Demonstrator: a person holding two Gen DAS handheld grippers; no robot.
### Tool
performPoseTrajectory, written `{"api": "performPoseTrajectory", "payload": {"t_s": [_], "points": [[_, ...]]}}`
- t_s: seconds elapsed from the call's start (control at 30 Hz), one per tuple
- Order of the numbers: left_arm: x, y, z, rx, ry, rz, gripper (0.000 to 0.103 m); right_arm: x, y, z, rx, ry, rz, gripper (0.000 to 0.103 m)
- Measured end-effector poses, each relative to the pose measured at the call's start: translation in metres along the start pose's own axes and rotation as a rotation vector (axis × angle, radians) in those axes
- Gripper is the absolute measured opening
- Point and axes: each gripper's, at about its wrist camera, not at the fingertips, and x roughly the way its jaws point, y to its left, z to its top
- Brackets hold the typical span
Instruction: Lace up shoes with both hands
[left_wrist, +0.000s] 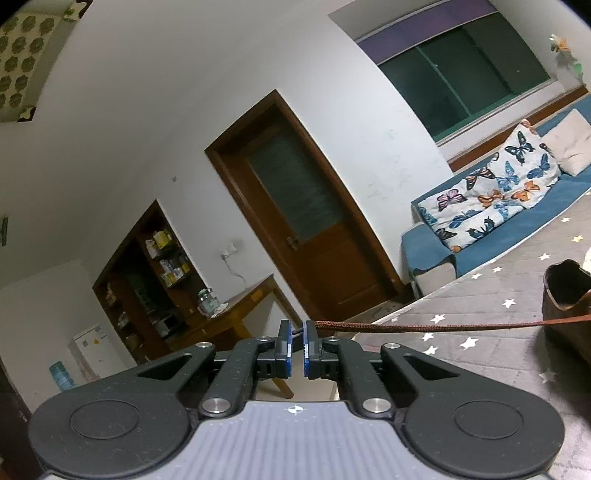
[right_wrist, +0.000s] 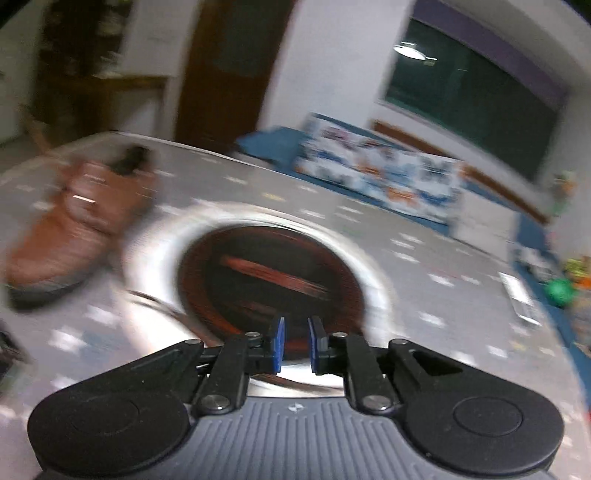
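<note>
The lace (left_wrist: 443, 326) is held taut in the clenched left claw (left_wrist: 297, 341), running rightward to the shoe (left_wrist: 565, 302) on the desk (left_wrist: 480, 369), while the empty, slightly parted right claw (right_wrist: 295, 345) has the shoe up-left.

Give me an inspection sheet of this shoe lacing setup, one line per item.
Surface: grey star-print mat.
Job's things: brown shoe; brown lace stretched taut from it.
Clutter: round white bowl with a dark inside, contents blurred.
Tongs: left tongs shut on the lace's end; right tongs slightly apart, nothing between them, over the bowl.
Cables: wall cord near the door.
Surroundings: wooden door, blue sofa, butterfly cushion, window.
</note>
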Motion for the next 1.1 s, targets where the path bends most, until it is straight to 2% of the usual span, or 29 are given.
{"api": "performPoseTrajectory", "payload": {"t_s": [0.2, 0.4, 0.47, 0.63, 0.77, 0.97, 1.0, 1.07, 1.1], "points": [[-0.002, 0.001, -0.001, -0.001, -0.004, 0.004, 0.006, 0.002, 0.062, 0.031, -0.016, -0.068, 0.266, 0.015], [-0.004, 0.005, -0.001, -0.009, -0.011, -0.003, 0.006, 0.017, 0.1, 0.053, 0.045, -0.11, 0.369, 0.015], [-0.004, 0.006, -0.001, -0.01, -0.013, -0.005, 0.006, 0.022, 0.109, 0.055, 0.067, -0.116, 0.367, 0.015], [-0.003, 0.009, -0.001, -0.021, -0.014, -0.01, 0.006, 0.03, 0.125, 0.055, 0.092, -0.144, 0.294, 0.014], [-0.001, 0.008, -0.002, -0.022, -0.009, -0.014, 0.006, 0.042, 0.129, 0.053, 0.148, -0.122, 0.274, 0.01], [0.0, 0.009, 0.0, -0.032, -0.004, -0.009, 0.006, 0.039, 0.133, 0.051, 0.173, -0.133, 0.231, 0.01], [0.0, 0.009, 0.0, -0.029, -0.005, 0.008, 0.001, 0.039, 0.132, 0.05, 0.182, -0.133, 0.228, 0.01], [0.002, 0.01, 0.0, -0.004, -0.012, 0.084, 0.001, 0.038, 0.132, 0.048, 0.197, -0.138, 0.211, 0.009], [0.004, 0.015, 0.0, -0.022, -0.003, 0.089, 0.001, 0.037, 0.131, 0.048, 0.203, -0.142, 0.202, 0.009]]}}
